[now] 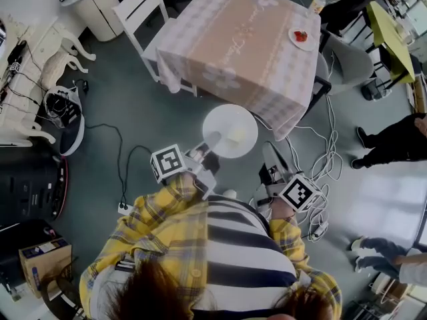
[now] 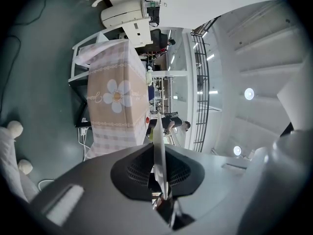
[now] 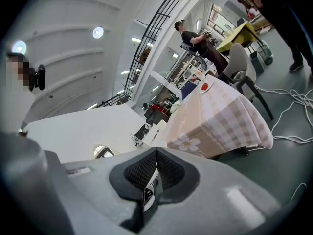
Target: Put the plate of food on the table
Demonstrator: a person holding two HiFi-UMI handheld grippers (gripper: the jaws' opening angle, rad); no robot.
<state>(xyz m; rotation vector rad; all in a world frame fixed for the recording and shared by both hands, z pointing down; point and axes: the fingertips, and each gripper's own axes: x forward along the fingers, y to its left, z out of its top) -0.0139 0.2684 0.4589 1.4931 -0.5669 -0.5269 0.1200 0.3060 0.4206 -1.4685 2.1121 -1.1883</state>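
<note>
Nearest the camera, the person's 2 grippers are held out toward the table (image 1: 240, 45), both on its near side and above the grey floor. The left gripper (image 1: 212, 141) has its jaws clamped on the near rim of the white plate (image 1: 223, 120). In the left gripper view the plate (image 2: 159, 146) shows edge-on as a thin white blade pinched between the 2 dark pads, with the table (image 2: 115, 114) beyond it.

The right gripper (image 1: 267, 153) is just beside the plate's right edge, and I cannot tell whether it touches it. In the right gripper view its jaws (image 3: 155, 173) are together with nothing held between them, and they point toward the table (image 3: 220, 116).

The plate is level, off the table, just short of the hem at the cloth's near corner. It carries 1 pale piece of food (image 1: 237, 136) right of its centre. White cables (image 1: 320, 169) trail over the floor by that same corner.

The table wears a pink checked cloth with white flowers. Toward its far right edge stands 1 small plate with red food (image 1: 301, 37). A white chair (image 1: 141, 7) is at the table's left side and a grey chair (image 1: 350, 65) at its right.
</note>
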